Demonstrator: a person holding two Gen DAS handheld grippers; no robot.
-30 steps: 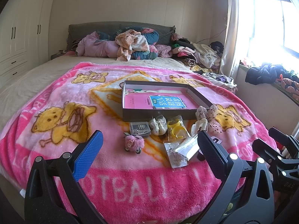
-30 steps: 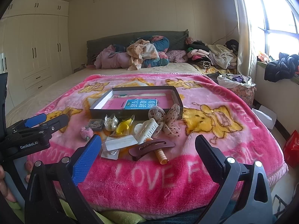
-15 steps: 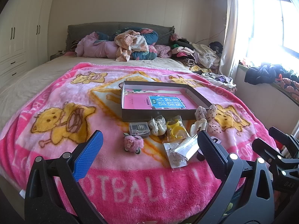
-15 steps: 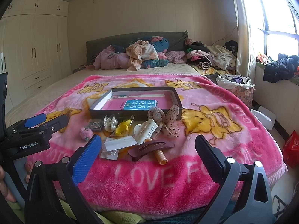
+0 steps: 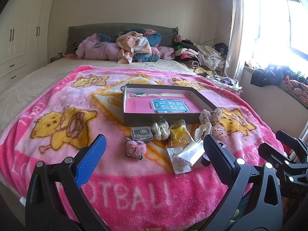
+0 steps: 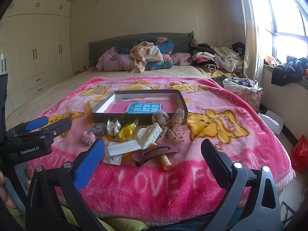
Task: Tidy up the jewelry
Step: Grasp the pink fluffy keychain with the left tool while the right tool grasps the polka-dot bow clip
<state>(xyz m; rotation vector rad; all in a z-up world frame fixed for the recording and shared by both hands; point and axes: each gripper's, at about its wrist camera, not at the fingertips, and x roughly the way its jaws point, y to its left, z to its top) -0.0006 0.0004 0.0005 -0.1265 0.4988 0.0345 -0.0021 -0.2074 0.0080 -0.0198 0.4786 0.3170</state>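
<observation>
So both grippers are just hovering off the foot of the bed, nothing picked up yet. Left gripper (image 5: 154, 150) has its jaws spread wide and empty, right gripper (image 6: 153, 154) same deal, wide apart and holding nothing. My guess is they're parked back like this to size up the pile before choosing a first piece.

The jewelry is all dumped on the pink blanket (image 6: 173, 182) in a loose cluster just at 6 o'clock of the box (image 6: 183, 104), touching or nearly touching its near wall. Makes sense, short trip into the box. The box has a pink book (image 6: 138, 107) lying flat in it, so stuff would land on that.

From the right view: brown clip (image 6: 156, 151) nearest, orange clip (image 6: 164, 159) poking out under it, white claw (image 6: 151, 134) at 12 o'clock of those, spotted bow (image 6: 173, 127) at 1 o'clock against the box. Yellow bag (image 6: 126, 131), clear case (image 6: 97, 129) and pink pompom (image 6: 88, 136) trail off toward 9 o'clock.

Brown clip looks like the easy first grab for the right one
</observation>
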